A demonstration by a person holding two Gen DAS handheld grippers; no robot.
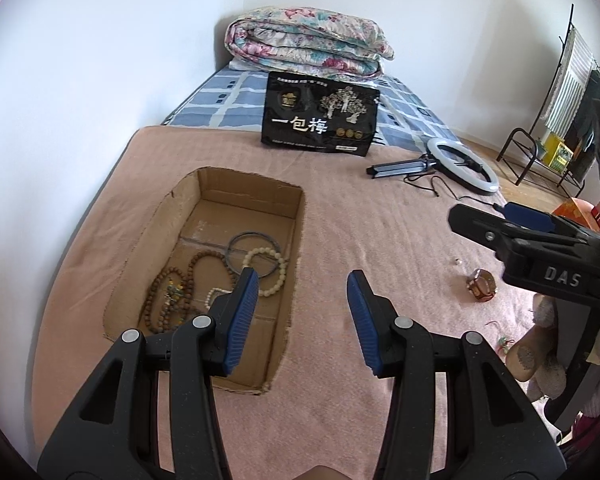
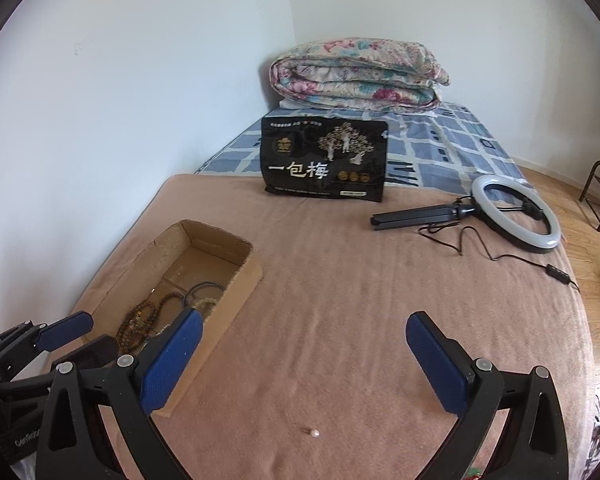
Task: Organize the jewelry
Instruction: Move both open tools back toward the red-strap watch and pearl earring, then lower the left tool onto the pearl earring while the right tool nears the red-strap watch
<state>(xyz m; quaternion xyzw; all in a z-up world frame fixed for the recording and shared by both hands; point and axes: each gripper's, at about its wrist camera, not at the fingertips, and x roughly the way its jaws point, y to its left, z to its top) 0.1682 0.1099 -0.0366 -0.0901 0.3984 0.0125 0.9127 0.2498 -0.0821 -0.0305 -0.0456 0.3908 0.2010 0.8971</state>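
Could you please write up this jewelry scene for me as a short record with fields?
surface: pink blanket on a bed
box: open cardboard box holding bead bracelets and a dark bangle
loose items: small pearl; amber piece
left claw: open, empty
right claw: wide open, empty
background: black bag, ring light

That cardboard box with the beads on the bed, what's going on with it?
A person is sorting jewelry with a handheld gripper in each hand. The box already holds bead bracelets and a dark bangle. Both the left gripper and right gripper are open and empty. A small pearl and an amber ring lie loose on the pink blanket.
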